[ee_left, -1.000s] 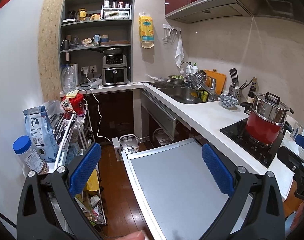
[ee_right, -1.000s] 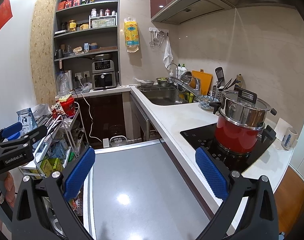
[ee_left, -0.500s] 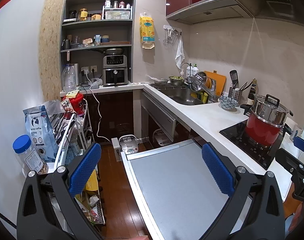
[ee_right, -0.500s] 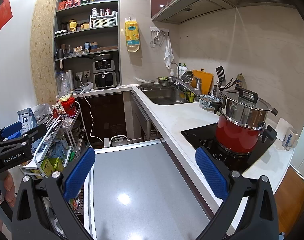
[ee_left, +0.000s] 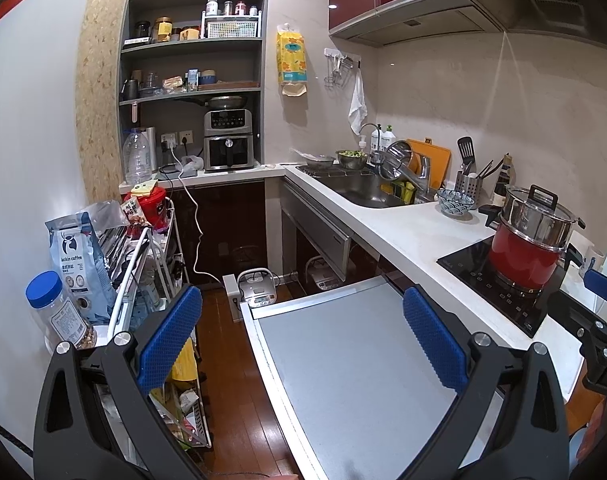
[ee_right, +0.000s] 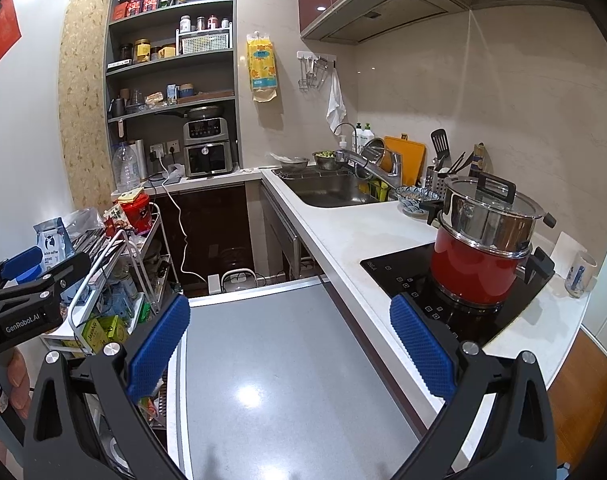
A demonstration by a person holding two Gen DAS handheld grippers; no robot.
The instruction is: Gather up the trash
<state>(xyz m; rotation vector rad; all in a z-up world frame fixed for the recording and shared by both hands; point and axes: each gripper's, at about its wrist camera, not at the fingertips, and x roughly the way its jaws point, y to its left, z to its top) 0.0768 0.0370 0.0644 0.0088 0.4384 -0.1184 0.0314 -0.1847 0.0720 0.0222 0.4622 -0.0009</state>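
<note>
My left gripper point(ee_left: 301, 336) is open and empty, held above a grey pull-out surface point(ee_left: 355, 372). My right gripper point(ee_right: 289, 346) is open and empty above the same grey surface point(ee_right: 279, 376). The left gripper also shows at the left edge of the right wrist view point(ee_right: 27, 300). The right gripper shows at the right edge of the left wrist view point(ee_left: 595, 312). No piece of trash is plainly visible. A crumpled plastic bag point(ee_left: 191, 165) lies on the far counter beside the air fryer point(ee_left: 228, 145).
A white counter point(ee_right: 351, 236) runs along the right with a sink point(ee_right: 327, 192), an induction hob point(ee_right: 455, 292) and a red pot point(ee_right: 479, 256). A wire cart point(ee_left: 143, 264) with a coffee bag and jar stands on the left. A rice cooker point(ee_left: 257, 287) sits on the wooden floor.
Both views have shifted very slightly; both grippers stay open and empty above the grey surface.
</note>
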